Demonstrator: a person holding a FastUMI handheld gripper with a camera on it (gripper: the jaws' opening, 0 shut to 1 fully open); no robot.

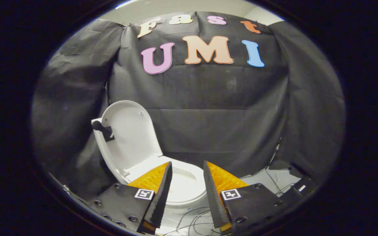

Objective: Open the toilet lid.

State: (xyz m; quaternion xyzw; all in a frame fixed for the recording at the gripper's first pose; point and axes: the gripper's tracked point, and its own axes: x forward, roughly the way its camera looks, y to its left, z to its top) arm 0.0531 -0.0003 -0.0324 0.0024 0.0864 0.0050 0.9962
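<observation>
Toilet lid (128, 137) raised upright at 10 o'clock beyond the fingers, leaning back past its hinge; task judged complete. Hand-held gripper (187, 172) parted, empty, drawn clear above the seat (185, 185).

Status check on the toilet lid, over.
Gripper open, holding nothing. Toilet lid up, leaning back, beyond the fingers. Seat down. Loose cables on floor below.
</observation>
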